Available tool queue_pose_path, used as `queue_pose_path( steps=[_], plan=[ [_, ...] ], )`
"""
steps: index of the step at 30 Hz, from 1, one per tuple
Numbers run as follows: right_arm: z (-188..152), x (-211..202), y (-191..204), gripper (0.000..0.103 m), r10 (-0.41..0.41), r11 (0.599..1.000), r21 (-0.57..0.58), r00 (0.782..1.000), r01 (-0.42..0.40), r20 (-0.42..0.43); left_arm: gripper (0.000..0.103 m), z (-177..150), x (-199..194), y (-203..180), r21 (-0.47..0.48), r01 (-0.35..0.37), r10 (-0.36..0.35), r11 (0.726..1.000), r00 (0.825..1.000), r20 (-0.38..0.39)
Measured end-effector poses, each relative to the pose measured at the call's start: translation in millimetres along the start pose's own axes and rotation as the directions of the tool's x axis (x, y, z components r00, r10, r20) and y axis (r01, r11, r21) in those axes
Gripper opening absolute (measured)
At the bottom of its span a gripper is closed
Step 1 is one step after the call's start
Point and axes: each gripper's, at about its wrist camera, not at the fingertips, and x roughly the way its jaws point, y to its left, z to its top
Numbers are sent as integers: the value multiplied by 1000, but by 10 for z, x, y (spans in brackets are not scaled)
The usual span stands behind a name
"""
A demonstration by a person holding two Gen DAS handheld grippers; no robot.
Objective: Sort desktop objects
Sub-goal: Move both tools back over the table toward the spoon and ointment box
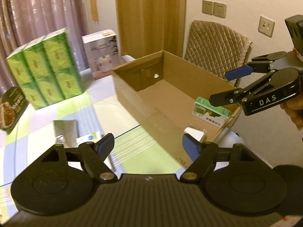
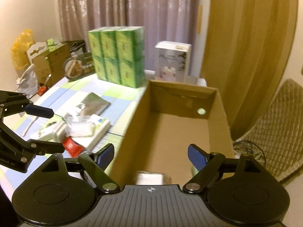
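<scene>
Now both my left tool [image 1: 147,143] and right tool [image 2: 150,155] stand wide and empty above the cardboard box [image 1: 132,94]. The green carton [image 1: 210,111] lies inside. Next I judge I must reach the small packets [image 2: 81,126] on the tabletop [image 2: 117,98].

The left gripper [image 1: 148,145] and the right gripper [image 2: 150,154] both tilt downward, jaws spread wide with nothing between them. A hand [image 1: 294,109] grips the right gripper's handle.
</scene>
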Motion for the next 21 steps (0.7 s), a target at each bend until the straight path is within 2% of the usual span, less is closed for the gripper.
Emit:
queue_pose_path(
  steps=[7,10,14,17,21],
  plan=[
    [202,-54,483,101,70,997,-27,997,-69,33,88,-200,-412,389,-30,-42,42,999,999,17],
    [285,-29,729,101,116,992,-47,992,-114,39,92,-263,-616,647,-60,-68,70,996,997,16],
    [340,68,1069,101,166,983,-86,986,-163,28,94,-348,-921,1031,-86,-145,147,986,989,16],
    [338,152,1258,101,195,976,-99,981,-193,14,95,-441,-1114,1272,-98,-199,201,975,980,11],
    [272,262,1461,101,223,967,-122,975,-223,-12,96,-595,-1290,1555,-109,-236,238,965,971,-3]
  ],
)
